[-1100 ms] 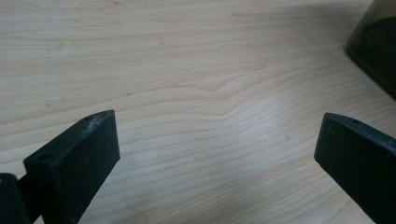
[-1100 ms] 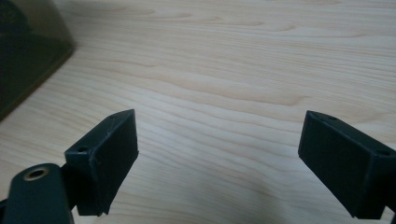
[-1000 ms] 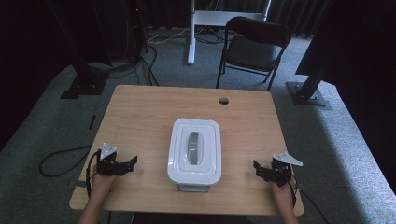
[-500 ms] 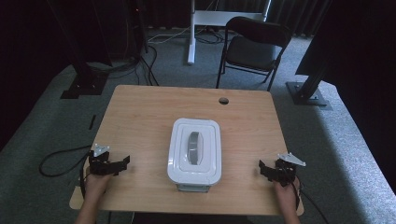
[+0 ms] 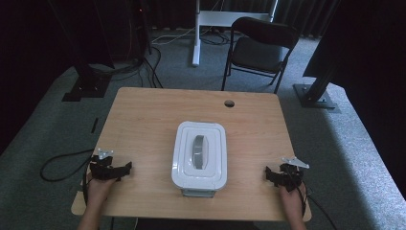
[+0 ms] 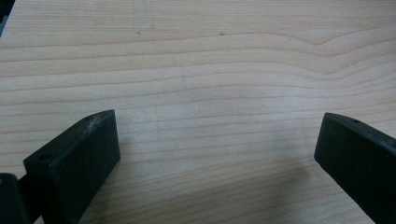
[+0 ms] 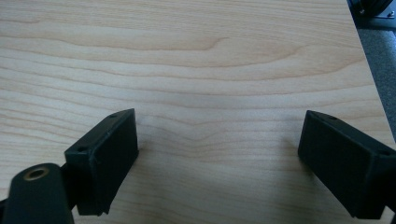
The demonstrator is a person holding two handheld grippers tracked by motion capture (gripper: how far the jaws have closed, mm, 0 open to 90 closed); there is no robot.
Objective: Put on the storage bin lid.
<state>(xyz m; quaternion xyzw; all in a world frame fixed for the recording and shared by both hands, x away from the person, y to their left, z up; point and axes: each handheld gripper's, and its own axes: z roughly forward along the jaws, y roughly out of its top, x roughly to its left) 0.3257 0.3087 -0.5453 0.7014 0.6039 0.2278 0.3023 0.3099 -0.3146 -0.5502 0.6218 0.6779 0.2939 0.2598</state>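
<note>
Jaws wide apart on both, nothing between them. Left gripper [image 5: 111,170] and right gripper [image 5: 283,176] have pulled back toward the near edge of the light wooden table [image 5: 143,120]. White rectangular plastic container with grey lid handle [image 5: 199,154] sits mid-table between them, untouched; likely parked pre-approach.

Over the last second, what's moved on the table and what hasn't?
Both grippers drew back toward the person's edge of the table: the left gripper slid nearer and outward, the right gripper eased nearer. Both have open jaws over bare wood and have gripped nothing. The white lidded box and the table stayed put.
</note>
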